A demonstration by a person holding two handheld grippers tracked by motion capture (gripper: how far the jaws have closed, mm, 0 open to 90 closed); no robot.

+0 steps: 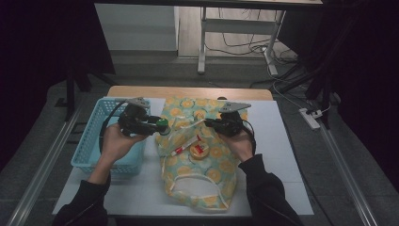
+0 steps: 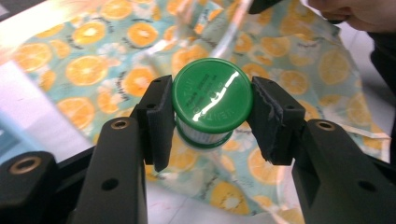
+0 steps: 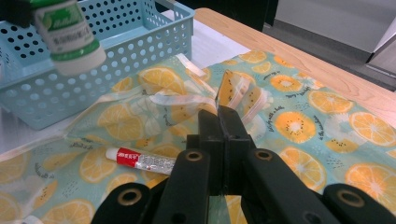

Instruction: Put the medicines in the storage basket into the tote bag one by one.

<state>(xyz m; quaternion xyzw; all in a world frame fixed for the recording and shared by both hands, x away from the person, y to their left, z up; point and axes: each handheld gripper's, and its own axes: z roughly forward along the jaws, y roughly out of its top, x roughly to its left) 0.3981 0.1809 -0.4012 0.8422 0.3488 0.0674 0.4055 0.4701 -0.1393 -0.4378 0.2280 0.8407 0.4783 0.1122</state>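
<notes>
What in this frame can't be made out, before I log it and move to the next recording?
- Lettering on the green-capped bottle: glare across the cap in the left gripper view; its label is cut off by the top edge in the right gripper view.
- Print on the small tube: too small in the right gripper view.
- Round tin: its label is too small in the high view.
- Blue basket contents: the left hand covers part of its inside.

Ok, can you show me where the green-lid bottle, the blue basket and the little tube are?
green-lid bottle [image 2: 212, 95], left gripper view, on its shiny cap.
blue basket [image 3: 140, 37], right gripper view, on its holey side wall.
little tube [image 3: 140, 161], right gripper view, on its middle.
</notes>
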